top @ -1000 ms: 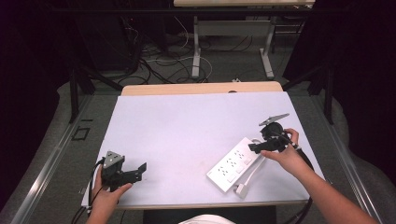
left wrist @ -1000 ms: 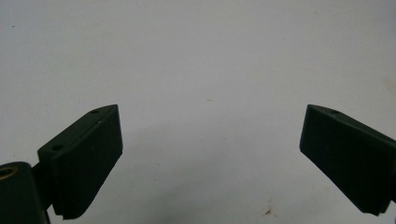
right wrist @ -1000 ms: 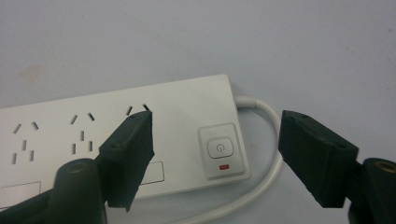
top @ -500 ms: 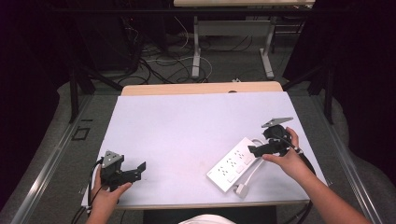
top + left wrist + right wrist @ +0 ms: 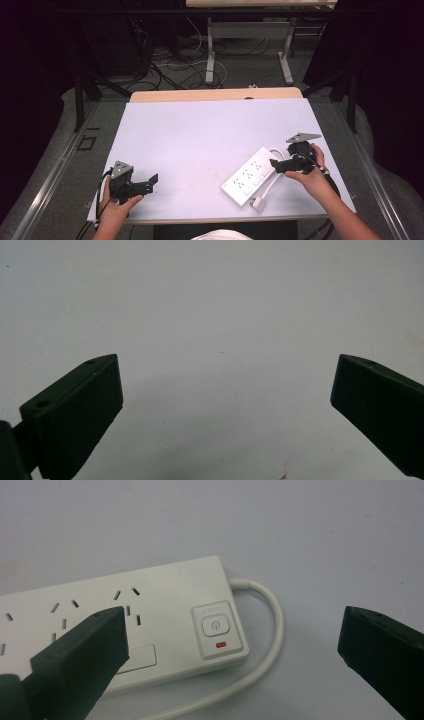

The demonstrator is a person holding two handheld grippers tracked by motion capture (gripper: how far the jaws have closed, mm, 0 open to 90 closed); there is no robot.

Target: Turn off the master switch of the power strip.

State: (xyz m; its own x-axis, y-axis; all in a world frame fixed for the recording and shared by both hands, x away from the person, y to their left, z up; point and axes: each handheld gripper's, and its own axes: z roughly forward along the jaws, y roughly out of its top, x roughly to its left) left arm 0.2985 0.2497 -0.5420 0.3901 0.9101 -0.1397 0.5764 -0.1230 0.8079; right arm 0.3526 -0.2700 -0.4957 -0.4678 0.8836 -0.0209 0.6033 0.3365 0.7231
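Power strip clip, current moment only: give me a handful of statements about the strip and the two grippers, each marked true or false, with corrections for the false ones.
1. The white power strip lies flat on the table. True.
2. The right gripper is clamped on the strip's cable. False: its jaws stand wide apart, the strip's switch end lies between them, and the pads press on nothing.
3. A small red mark sits just below the power button. True.
4. The strip's plug is pushed into one of its own sockets. False: the plug lies loose on the table near the front edge.
5. The left gripper holds a plug. False: its jaws are open over bare table.
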